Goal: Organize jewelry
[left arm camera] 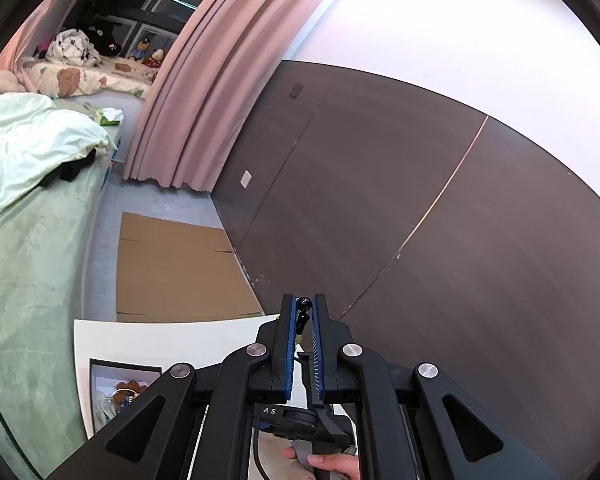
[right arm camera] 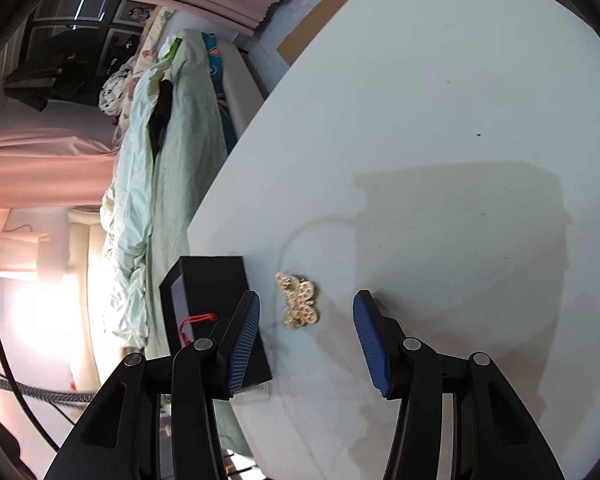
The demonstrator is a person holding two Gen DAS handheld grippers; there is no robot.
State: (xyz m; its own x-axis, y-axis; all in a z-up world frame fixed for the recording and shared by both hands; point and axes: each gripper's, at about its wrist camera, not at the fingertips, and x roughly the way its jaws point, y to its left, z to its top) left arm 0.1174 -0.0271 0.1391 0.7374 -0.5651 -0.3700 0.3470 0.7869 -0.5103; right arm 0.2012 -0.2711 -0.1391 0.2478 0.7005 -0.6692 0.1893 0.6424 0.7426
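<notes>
My left gripper (left arm camera: 303, 303) is shut on a dark beaded piece of jewelry (left arm camera: 302, 309), held up in the air above the white table (left arm camera: 172, 340). Below it a black jewelry box (left arm camera: 120, 388) lies open, with brown beads (left arm camera: 130, 390) inside. My right gripper (right arm camera: 306, 316) is open just above the table (right arm camera: 440, 120), its fingers on either side of a gold butterfly brooch (right arm camera: 298, 300) lying flat. The black box (right arm camera: 216, 292) stands just left of the left finger (right arm camera: 244, 340), with a red cord (right arm camera: 196, 320) showing inside.
A bed with pale green bedding (left arm camera: 24, 184) runs along the table's side. Flattened cardboard (left arm camera: 172, 268) lies on the floor beyond the table. A dark wood wall panel (left arm camera: 440, 220) and pink curtains (left arm camera: 204, 80) stand behind.
</notes>
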